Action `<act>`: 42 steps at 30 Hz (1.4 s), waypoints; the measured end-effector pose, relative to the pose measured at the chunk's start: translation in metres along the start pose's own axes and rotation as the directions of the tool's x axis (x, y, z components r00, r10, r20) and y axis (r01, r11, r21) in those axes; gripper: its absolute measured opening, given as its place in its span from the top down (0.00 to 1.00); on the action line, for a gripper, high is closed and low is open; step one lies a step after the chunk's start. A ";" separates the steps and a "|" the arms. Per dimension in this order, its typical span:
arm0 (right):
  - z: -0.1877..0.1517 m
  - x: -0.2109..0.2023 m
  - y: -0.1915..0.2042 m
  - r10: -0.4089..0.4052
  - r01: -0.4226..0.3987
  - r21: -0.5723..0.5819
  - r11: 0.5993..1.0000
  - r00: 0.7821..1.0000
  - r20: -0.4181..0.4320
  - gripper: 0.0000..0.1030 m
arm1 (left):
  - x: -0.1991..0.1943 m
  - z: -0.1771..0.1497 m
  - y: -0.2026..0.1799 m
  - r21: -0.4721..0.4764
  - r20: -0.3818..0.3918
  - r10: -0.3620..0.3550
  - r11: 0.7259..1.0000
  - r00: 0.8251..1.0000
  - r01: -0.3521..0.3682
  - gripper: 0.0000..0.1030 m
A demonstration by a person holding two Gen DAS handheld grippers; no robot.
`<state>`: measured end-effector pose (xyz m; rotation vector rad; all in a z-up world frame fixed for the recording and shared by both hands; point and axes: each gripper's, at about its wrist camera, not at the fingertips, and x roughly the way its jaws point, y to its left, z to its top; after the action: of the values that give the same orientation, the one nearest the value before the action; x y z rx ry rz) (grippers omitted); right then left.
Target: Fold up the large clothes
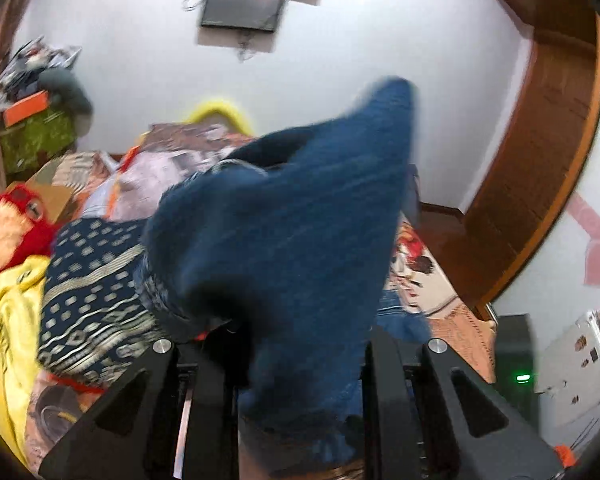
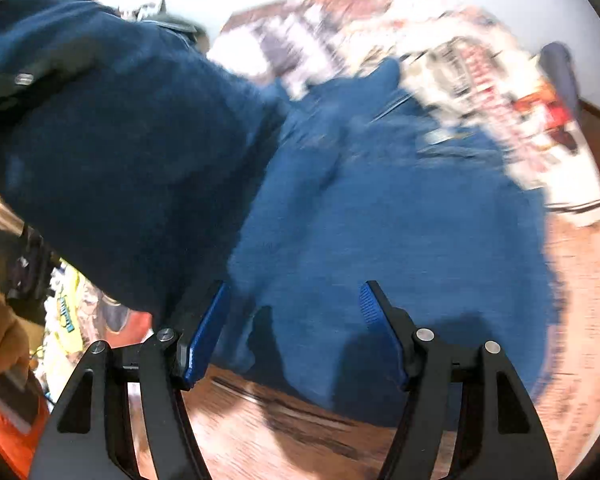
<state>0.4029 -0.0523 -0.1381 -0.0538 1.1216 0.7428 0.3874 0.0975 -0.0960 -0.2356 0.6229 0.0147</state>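
Wall-mounted dark screen (image 1: 242, 4), red plush toy (image 1: 10, 232), yellow cloth (image 1: 8, 312), patterned navy fabric (image 1: 92, 280) heaped along bed's left edge; wooden door frame (image 1: 540, 152).

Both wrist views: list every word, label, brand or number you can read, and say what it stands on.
None can be read.
Blue lettering on the yellow item at the right wrist view's left edge: too blurred.
Faint markings on the yellow cloth in the left wrist view: too blurred.
Pictures on the white sheet at the wall: too small.
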 end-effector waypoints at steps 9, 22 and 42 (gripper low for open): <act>-0.040 -0.080 -0.091 -0.253 0.239 0.134 0.962 0.963 0.095 0.38 | 0.079 -0.039 -0.130 0.196 -0.215 -0.175 0.956 0.961 0.218 0.82; -0.081 -0.117 -0.128 -0.342 0.316 0.221 0.923 0.935 0.090 0.38 | 0.087 -0.120 -0.170 0.466 -0.403 -0.049 0.849 0.914 0.250 0.62; -0.023 -0.089 -0.044 -0.224 0.229 -0.012 0.973 0.961 0.163 0.38 | 0.061 -0.067 -0.009 0.189 -0.346 -0.016 0.978 0.938 0.087 0.38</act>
<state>0.3893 -0.1402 -0.0884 -0.1441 0.9313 0.5488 0.3992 0.0705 -0.1822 -0.0559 0.9605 -0.1435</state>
